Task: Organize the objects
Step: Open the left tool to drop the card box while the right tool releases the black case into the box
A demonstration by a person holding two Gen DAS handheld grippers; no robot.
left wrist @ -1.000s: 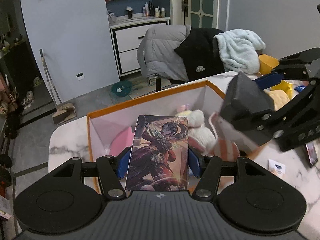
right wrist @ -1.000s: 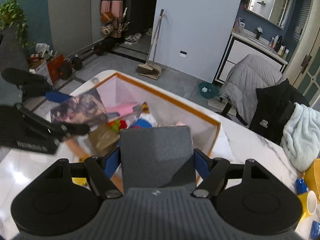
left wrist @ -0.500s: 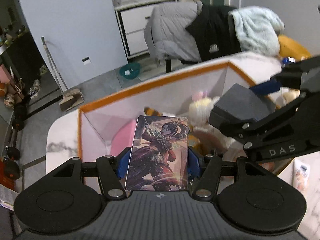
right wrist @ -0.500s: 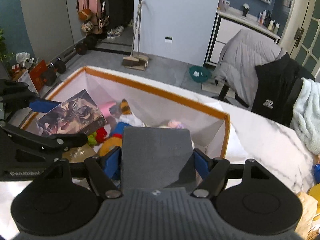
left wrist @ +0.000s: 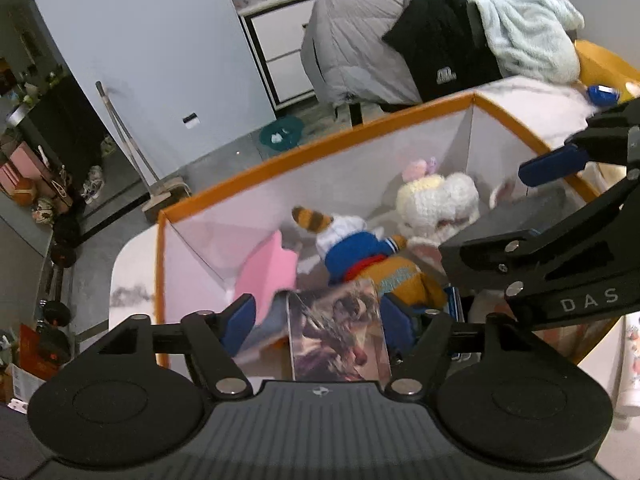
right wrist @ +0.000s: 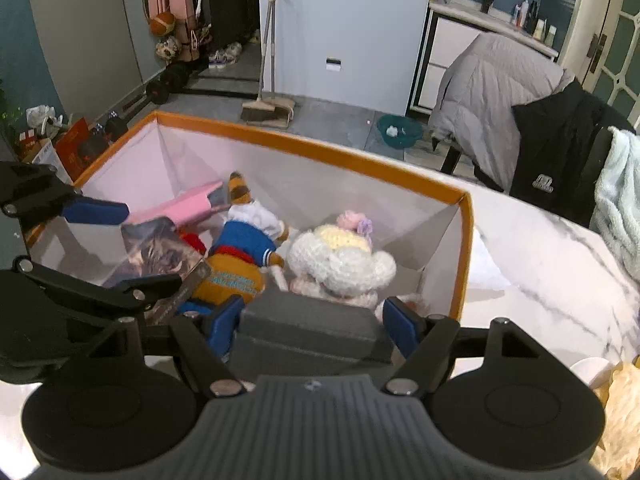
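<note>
An orange-rimmed white storage box (left wrist: 320, 148) (right wrist: 304, 148) holds a pink item (left wrist: 268, 272), an orange and blue plush (left wrist: 360, 256) (right wrist: 240, 252) and a white crocheted plush (left wrist: 436, 204) (right wrist: 340, 260). My left gripper (left wrist: 318, 316) is open over the box; the illustrated card box (left wrist: 340, 336) (right wrist: 160, 252) sits loose between its fingers, against the right one. My right gripper (right wrist: 312, 316) hangs over the box's near right part, with the dark grey box (right wrist: 312, 332) (left wrist: 516, 216) between its pads, which stand slightly apart from it.
The box stands on a white marble table (right wrist: 540, 264). A chair draped with grey and black jackets (right wrist: 520, 92) and a light blue towel (left wrist: 528, 28) stands beyond it. A broom and dustpan (right wrist: 268, 108) rest on the floor.
Both grippers have moved forward and down into the box. The left gripper's fingers have spread apart and the card box now sits loose and lower. The right gripper's pads have parted slightly.
</note>
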